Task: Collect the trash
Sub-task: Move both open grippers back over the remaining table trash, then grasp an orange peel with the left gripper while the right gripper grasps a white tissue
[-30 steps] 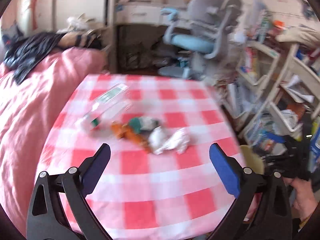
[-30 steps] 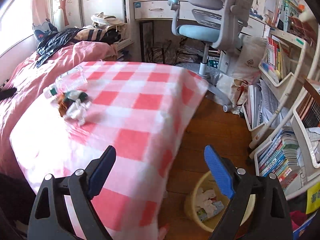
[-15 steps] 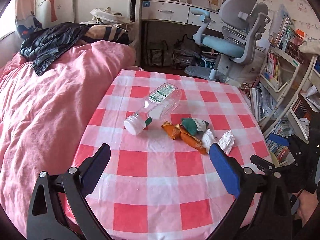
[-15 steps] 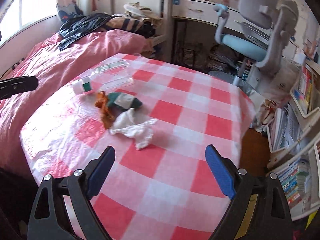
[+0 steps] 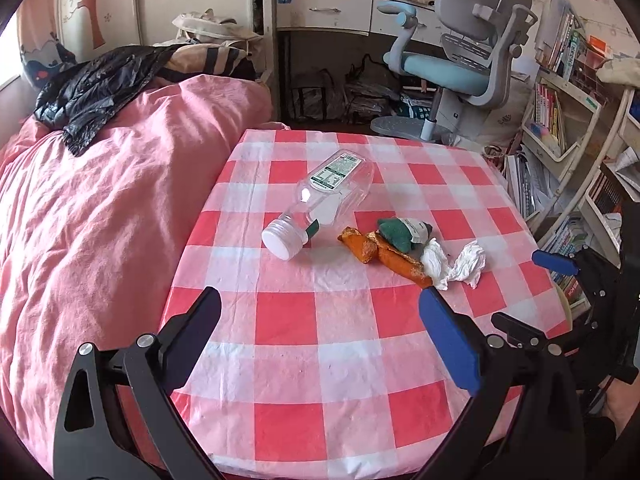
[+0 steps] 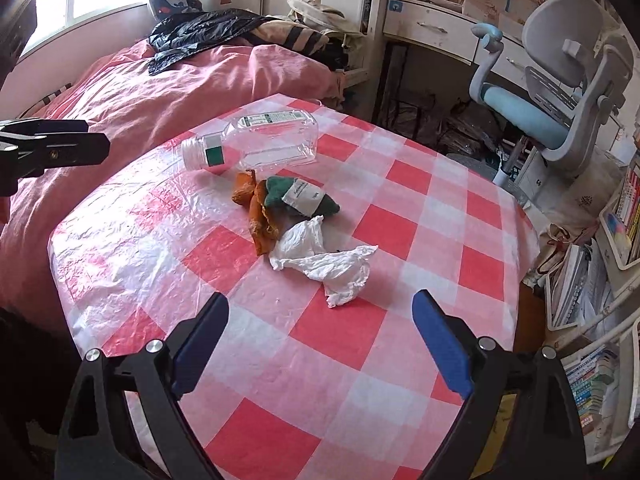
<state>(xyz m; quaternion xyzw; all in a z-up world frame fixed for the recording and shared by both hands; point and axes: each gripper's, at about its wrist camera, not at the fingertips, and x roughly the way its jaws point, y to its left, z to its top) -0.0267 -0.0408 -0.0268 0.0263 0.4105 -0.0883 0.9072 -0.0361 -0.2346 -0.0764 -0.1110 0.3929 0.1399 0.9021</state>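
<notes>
With both tongs, left (image 5: 320, 328) and right (image 6: 320, 328), spread empty, the limp tissue (image 6: 326, 262) (near the peel (image 6: 256, 216)) may slip a shallow pinch.

Four trash items clustered mid-table, all loose.
Clear bottle (image 5: 325, 200) lies on its side, white cap toward near-left, label up. Just right of the cap: orange peel (image 5: 384, 254), partly under a crumpled green wrapper (image 5: 404, 231) with a white label. Crumpled white tissue (image 5: 456, 262) touches the peel's near-right end; nearest item in right wrist view (image 6: 324, 260).
</notes>
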